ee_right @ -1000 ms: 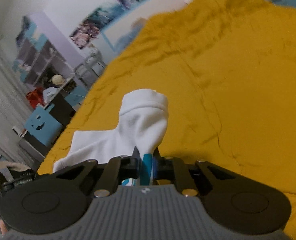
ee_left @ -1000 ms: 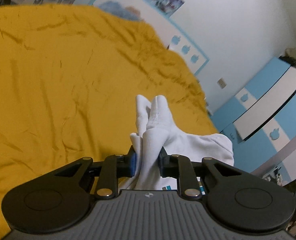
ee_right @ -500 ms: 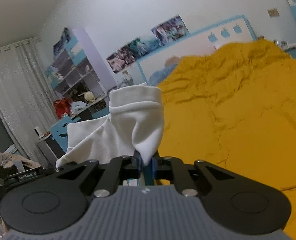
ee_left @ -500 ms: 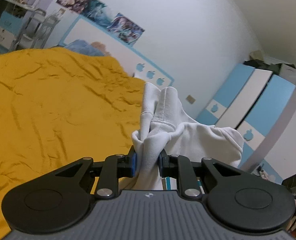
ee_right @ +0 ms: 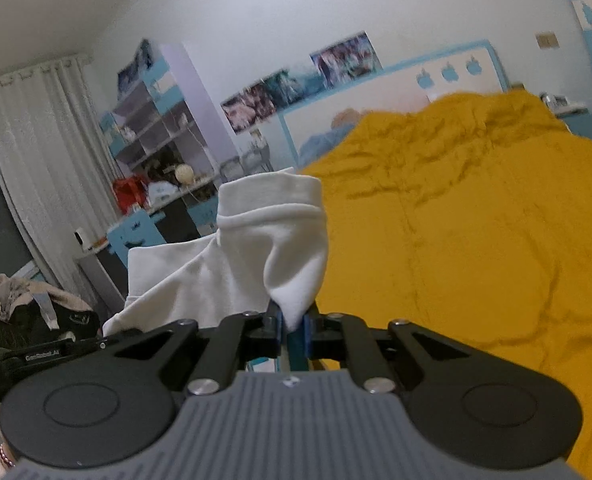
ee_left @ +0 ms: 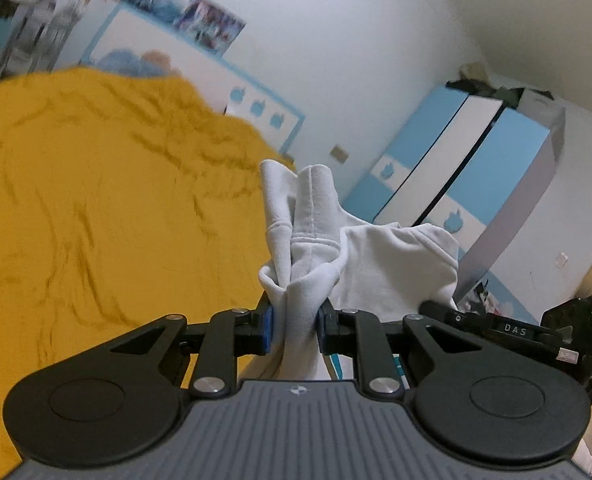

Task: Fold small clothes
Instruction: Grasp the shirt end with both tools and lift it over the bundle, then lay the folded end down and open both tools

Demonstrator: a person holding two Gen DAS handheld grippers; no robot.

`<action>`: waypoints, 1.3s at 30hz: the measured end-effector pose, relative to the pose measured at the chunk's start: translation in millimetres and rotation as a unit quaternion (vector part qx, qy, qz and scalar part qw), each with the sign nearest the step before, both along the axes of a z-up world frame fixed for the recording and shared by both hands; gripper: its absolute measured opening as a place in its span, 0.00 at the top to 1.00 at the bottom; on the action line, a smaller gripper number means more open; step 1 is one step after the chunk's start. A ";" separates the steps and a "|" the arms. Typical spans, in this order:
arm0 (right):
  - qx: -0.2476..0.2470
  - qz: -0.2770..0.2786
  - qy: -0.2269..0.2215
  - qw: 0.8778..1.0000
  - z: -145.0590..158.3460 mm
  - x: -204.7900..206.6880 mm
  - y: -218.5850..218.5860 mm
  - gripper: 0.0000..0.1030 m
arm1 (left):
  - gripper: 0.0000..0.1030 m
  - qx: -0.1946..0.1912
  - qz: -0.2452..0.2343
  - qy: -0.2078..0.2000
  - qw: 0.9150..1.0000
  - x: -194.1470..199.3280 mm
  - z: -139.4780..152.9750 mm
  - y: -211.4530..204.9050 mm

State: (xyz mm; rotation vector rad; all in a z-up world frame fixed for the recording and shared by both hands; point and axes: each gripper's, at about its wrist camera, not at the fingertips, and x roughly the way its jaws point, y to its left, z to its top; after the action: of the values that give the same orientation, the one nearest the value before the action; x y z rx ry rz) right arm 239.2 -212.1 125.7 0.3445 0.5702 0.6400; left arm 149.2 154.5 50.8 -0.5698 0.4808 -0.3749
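Observation:
A small white garment (ee_left: 380, 264) hangs in the air between both grippers, above a bed with a mustard-yellow cover (ee_left: 96, 208). My left gripper (ee_left: 294, 330) is shut on a bunched corner of it, with a cuffed end sticking up. My right gripper (ee_right: 294, 330) is shut on the other corner of the white garment (ee_right: 232, 264), whose hemmed cuff stands up in front. The lower part of the garment is hidden behind the gripper bodies.
The yellow cover (ee_right: 476, 240) fills the right of the right wrist view. A blue and white wardrobe (ee_left: 468, 168) stands right of the bed. A shelf unit (ee_right: 156, 120), a desk and curtains (ee_right: 28, 168) stand to the left. A white headboard (ee_right: 416, 88) is at the far end.
Both grippers have lifted the white garment off the bed and tilted up, so the walls and furniture now show behind it. Both grips stay shut on it.

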 end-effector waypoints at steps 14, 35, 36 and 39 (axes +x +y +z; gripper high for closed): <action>-0.089 -0.011 0.132 0.987 -115.8 112.6 51.8 0.96 | 0.79 -0.018 -0.004 0.191 0.981 120.6 -110.2 35.0; -0.135 -0.074 0.242 0.958 -204.2 177.7 49.9 0.87 | 0.67 0.056 0.039 0.281 0.957 141.3 -150.0 59.5; -0.142 -0.077 0.232 0.959 -197.9 173.4 47.5 0.87 | 0.68 0.063 0.042 0.278 0.958 138.2 -144.5 60.1; -0.174 -0.084 0.195 0.962 -179.4 156.7 40.7 0.87 | 0.70 0.115 0.069 0.259 0.957 128.1 -124.4 52.9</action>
State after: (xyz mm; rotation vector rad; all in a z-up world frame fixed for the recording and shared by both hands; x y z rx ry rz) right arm 395.9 -171.4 -53.7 0.1828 1.0036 0.2973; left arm 277.3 207.4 -73.6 -0.4676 0.9703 -0.0266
